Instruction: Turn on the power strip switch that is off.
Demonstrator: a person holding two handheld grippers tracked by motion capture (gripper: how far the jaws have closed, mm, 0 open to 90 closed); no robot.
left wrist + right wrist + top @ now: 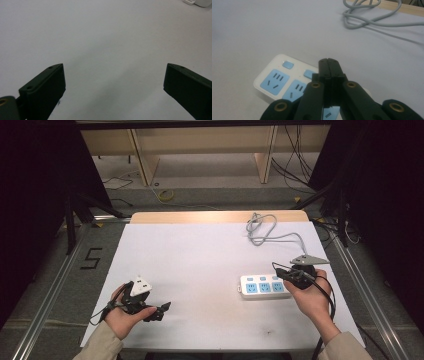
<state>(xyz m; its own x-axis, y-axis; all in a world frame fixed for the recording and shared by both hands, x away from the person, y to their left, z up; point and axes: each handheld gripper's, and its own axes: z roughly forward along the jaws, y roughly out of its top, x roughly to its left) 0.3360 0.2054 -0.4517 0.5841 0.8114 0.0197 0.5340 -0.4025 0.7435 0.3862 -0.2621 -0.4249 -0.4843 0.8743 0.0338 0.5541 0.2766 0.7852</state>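
Left tongs [113, 80] gape over bare table [100, 37]; right tongs [329, 65], clenched empty, overhang the power strip [277, 80].

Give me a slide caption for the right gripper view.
Closed right claw poised above a white power strip, grey cable coiled beyond.

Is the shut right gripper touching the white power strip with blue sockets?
Cannot tell. In the right gripper view the right gripper overlaps the white power strip, with no plain gap or contact.

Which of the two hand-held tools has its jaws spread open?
The left tool, near the table's front-left: its jaws stand wide apart. The right tool, over the power strip, is shut.
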